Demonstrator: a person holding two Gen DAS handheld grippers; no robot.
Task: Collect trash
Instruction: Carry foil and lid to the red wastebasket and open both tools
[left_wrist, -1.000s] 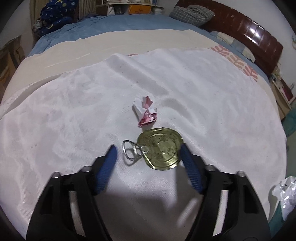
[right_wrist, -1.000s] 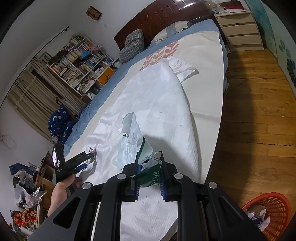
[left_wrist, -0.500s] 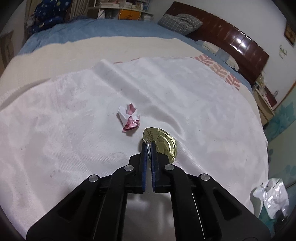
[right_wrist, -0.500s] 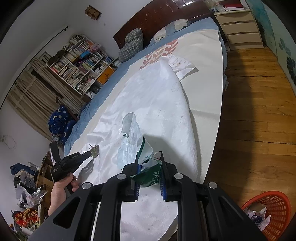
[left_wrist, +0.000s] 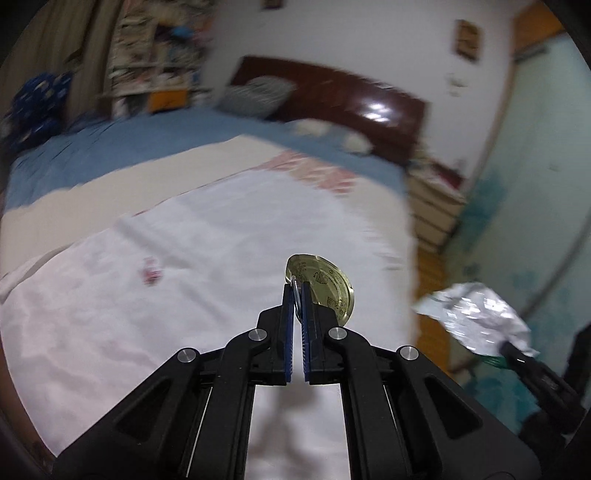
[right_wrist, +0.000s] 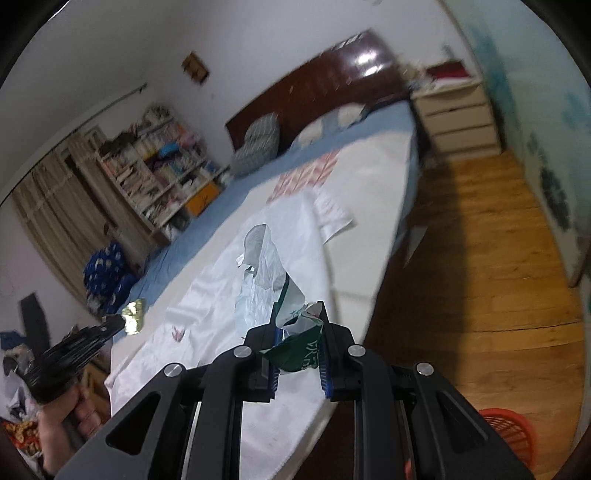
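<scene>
**A:** Quick check from close in: your left gripper (left_wrist: 296, 291) has its jaws pressed together on the pull ring of the gold can lid (left_wrist: 325, 286), so the lid hangs off the tips, up in the air over the white sheet (left_wrist: 207, 266), not lying on it. Your right gripper (right_wrist: 297, 325) is pinching the torn green-and-silver wrapper (right_wrist: 295, 354); the loose foil end stands up past the fingers. So both hands are loaded, and I'd call this the carry step, not the pick step.

**B:** Agreed. What's left on the bed?

**A:** A little pink-and-white paper scrap (left_wrist: 150, 272) a bit further out on the sheet, well apart from both your grippers. It's blurry, so I can't say more about it.

**B:** And where does the stuff go?

**A:** My guess is the red basket (right_wrist: 511, 432) on the wood floor (right_wrist: 480, 258), low at your right side by the bed's edge. You'll want to bring each gripper over its rim before letting go. The lid only hangs by its ring, so keep that swing gentle. Then come back for the scrap.
</scene>
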